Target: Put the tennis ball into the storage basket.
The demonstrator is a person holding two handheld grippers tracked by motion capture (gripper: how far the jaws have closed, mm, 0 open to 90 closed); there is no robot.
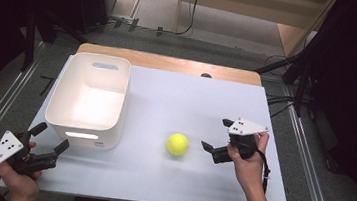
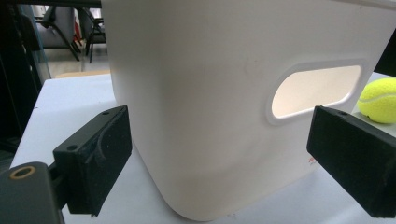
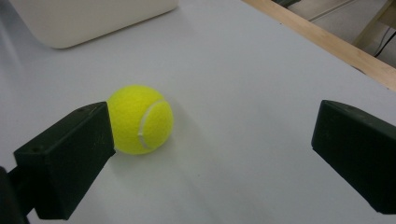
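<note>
Left gripper (image 1: 47,148): at the near left corner of the table, held in the person's left hand. Its jaws stand wide apart and hold nothing. They point at the near wall of the bin.

Right gripper (image 1: 217,135): at the near right, in the person's right hand. Its jaws are also spread and empty, and they face the ball from the right.

Tennis ball (image 1: 178,144): it lies on the bare white table (image 1: 166,104), between the bin and the right gripper, near the bin but apart from it. In the right gripper view it sits toward one jaw, not in the middle of the gap.

Bin (image 1: 89,100): it stands at the left, farther back than the ball, upright and empty.

Risk: the ball is round and free on a smooth board. If one jaw touches it first, I think it can roll away, toward the bin or off the edge. An off-centre closing would cause this.

Materials: the ball is yellow felt, fuzzy, with a pale curved seam. The bin is smooth white plastic with rounded corners and oval handle holes. The jaw pads are flat, matte black blocks. A wooden strip shows at the far edge of the table.
</note>
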